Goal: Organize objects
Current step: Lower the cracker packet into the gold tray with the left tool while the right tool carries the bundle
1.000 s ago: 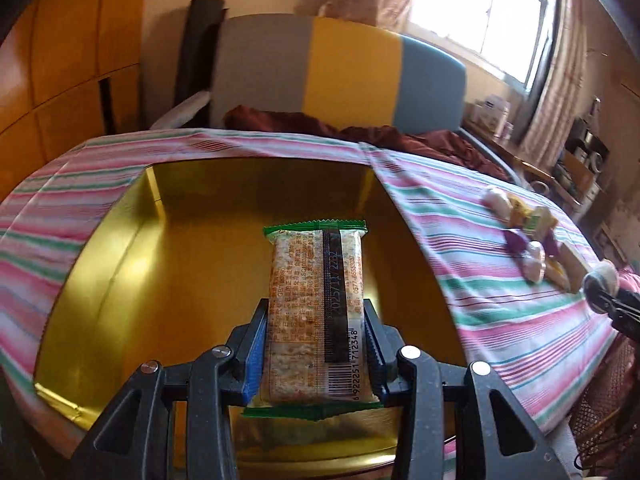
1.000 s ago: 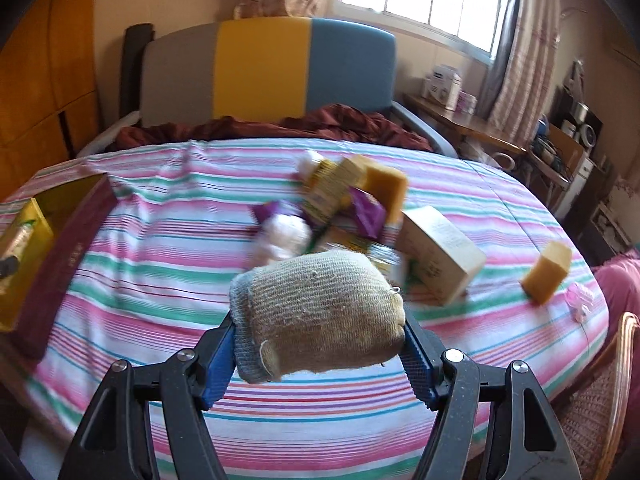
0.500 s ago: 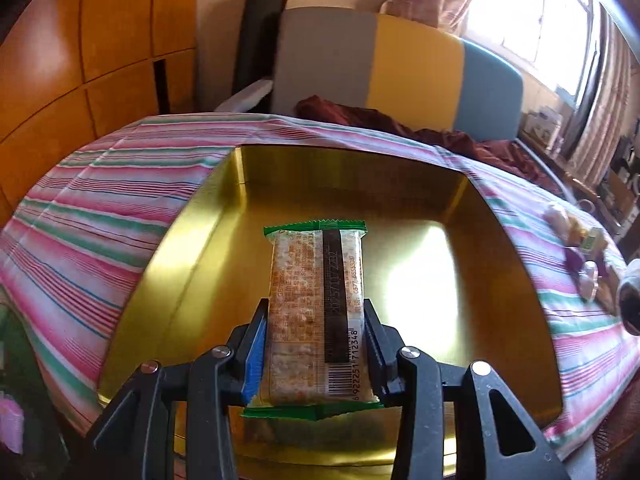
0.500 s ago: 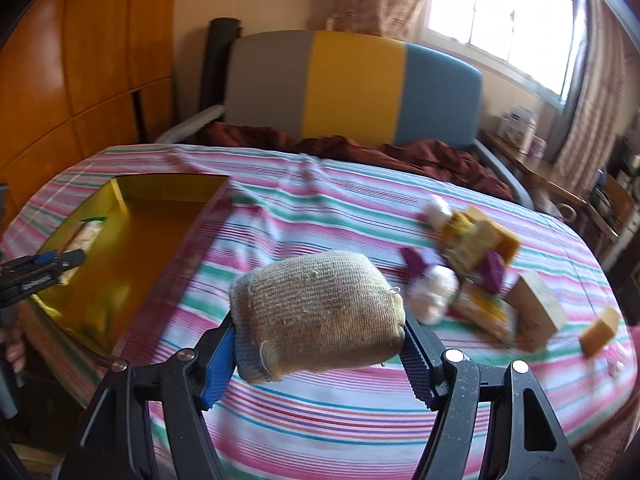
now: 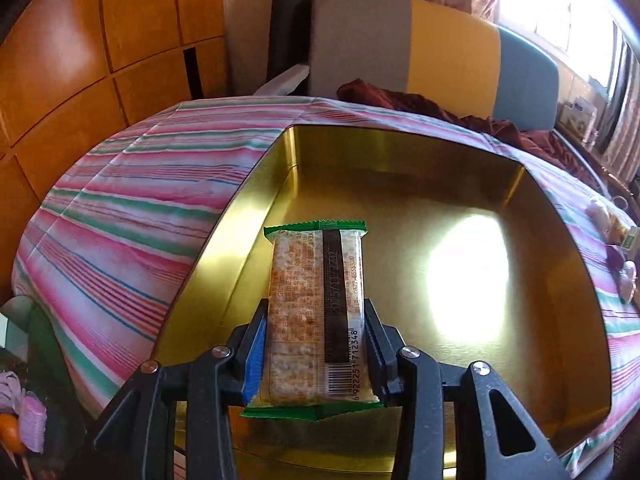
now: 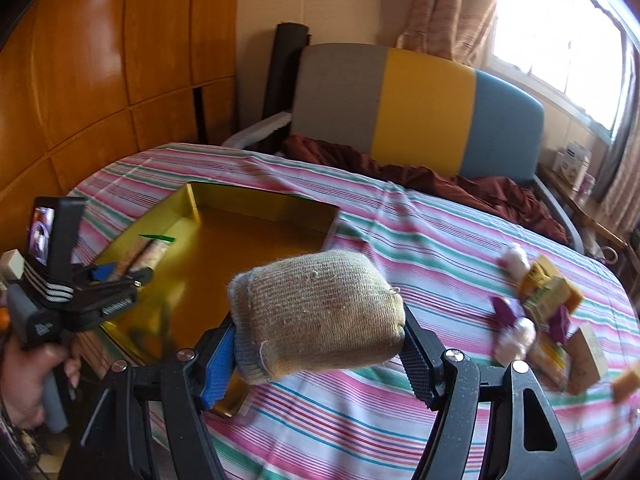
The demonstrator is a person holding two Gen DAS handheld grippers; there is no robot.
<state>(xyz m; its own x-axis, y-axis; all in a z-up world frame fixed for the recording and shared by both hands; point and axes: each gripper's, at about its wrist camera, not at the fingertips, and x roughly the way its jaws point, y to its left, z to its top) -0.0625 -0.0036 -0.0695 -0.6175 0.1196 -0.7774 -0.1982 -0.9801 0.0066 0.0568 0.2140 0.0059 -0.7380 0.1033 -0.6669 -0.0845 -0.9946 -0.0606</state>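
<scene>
We hold a cracker packet (image 5: 316, 312) in the left tool (image 5: 316, 344), its blue-faced pads pressed on the packet's two long sides near the barcode end. The packet's long axis runs straight out along the fingers, and its far green-edged end hangs over the gold tray (image 5: 400, 148), close to the tray's left wall. The tray sits on the striped bed cover (image 5: 132, 216), directly below and ahead of this tool, so the drop point lies almost under the packet already. The left tool tips steeply downward toward the tray floor.

In the right tool (image 6: 316, 344) we grip a rolled knit glove (image 6: 316, 312), clamped across its width with the roll lying sideways between the pads. From this view the tray (image 6: 256, 196) lies ahead and to the left, and the left tool (image 6: 120, 276) with its packet (image 6: 154, 250) hangs over the tray's near left corner, held by a hand (image 6: 28, 364). We judge the left hand is nearer to setting down; the right has yet to reach over the tray rim. The remaining pile of small items (image 6: 536, 308) sits well apart, to the right on the cover.
</scene>
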